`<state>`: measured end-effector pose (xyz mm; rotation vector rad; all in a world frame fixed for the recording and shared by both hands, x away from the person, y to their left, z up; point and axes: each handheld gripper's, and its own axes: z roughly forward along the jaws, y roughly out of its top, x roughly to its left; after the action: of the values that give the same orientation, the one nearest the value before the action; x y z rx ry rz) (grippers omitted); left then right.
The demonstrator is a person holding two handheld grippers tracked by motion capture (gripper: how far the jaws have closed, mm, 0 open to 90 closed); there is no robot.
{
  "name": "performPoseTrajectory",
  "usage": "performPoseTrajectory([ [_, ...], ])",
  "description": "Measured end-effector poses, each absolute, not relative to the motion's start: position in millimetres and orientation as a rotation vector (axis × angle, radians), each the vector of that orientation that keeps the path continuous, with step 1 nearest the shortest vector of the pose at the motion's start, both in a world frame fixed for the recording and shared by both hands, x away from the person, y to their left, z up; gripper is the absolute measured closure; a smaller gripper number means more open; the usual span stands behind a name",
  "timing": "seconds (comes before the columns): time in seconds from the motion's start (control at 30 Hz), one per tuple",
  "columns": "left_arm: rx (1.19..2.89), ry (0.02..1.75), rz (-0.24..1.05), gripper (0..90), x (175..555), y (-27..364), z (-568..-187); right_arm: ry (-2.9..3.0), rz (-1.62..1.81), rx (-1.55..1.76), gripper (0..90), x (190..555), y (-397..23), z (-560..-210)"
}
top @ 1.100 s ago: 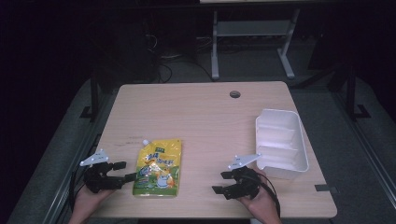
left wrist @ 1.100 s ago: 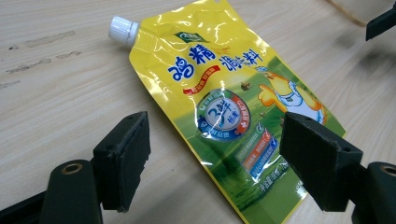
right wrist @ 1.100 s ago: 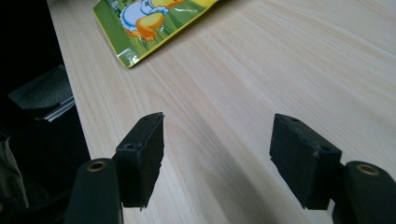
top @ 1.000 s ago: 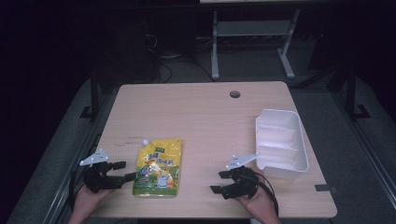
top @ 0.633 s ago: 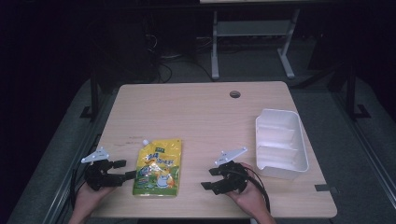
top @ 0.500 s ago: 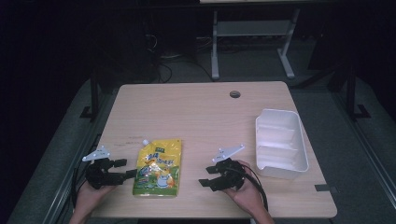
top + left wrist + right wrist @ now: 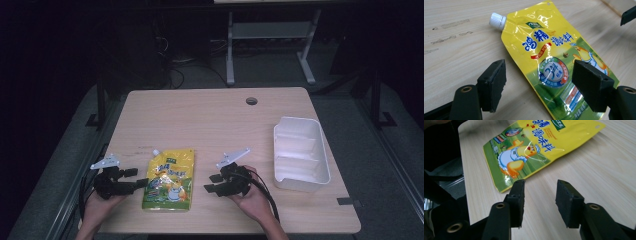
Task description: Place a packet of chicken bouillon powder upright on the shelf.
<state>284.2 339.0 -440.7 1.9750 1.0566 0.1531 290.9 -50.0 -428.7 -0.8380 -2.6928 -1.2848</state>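
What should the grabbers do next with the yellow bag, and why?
Probably the left gripper should slide forward and pinch the yellow pouch's edge. Its open jaws already straddle that edge, the pouch lies flat and untouched, and the right gripper is open beside it.

Both hand-held grippers, left gripper [image 7: 136, 178] and right gripper [image 7: 212, 183], hover with jaws apart.

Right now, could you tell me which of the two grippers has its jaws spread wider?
The left gripper: its jaws stand far apart at the yellow pouch, one over its edge. The right gripper, also open, shows a narrower gap over bare table.
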Motion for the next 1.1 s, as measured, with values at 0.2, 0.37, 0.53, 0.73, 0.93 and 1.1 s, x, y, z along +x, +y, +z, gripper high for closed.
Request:
performPoseTrajectory([
  [0.2, 1.960, 1.076, 0.152, 29.8, 291, 337, -442, -2.696, -1.264, -0.788, 67.0, 294, -31, -426],
  [0.37, 1.943, 1.098, 0.142, 31.3, 296, 337, -444, -2.714, -1.228, -0.733, 71.1, 295, -10, -426],
  [0.53, 1.938, 1.121, 0.149, 32.7, 302, 337, -444, -2.735, -1.192, -0.690, 72.2, 297, 13, -428],
  [0.73, 1.938, 1.143, 0.159, 34.5, 316, 333, -443, -2.762, -1.144, -0.658, 72.1, 299, 32, -434],
  [0.93, 1.972, 1.150, 0.141, 34.6, 323, 327, -446, -2.790, -1.123, -0.646, 68.6, 298, 42, -440],
  [1.1, 1.973, 1.155, 0.124, 34.9, 324, 326, -447, -2.815, -1.133, -0.652, 60.8, 296, 49, -442],
])
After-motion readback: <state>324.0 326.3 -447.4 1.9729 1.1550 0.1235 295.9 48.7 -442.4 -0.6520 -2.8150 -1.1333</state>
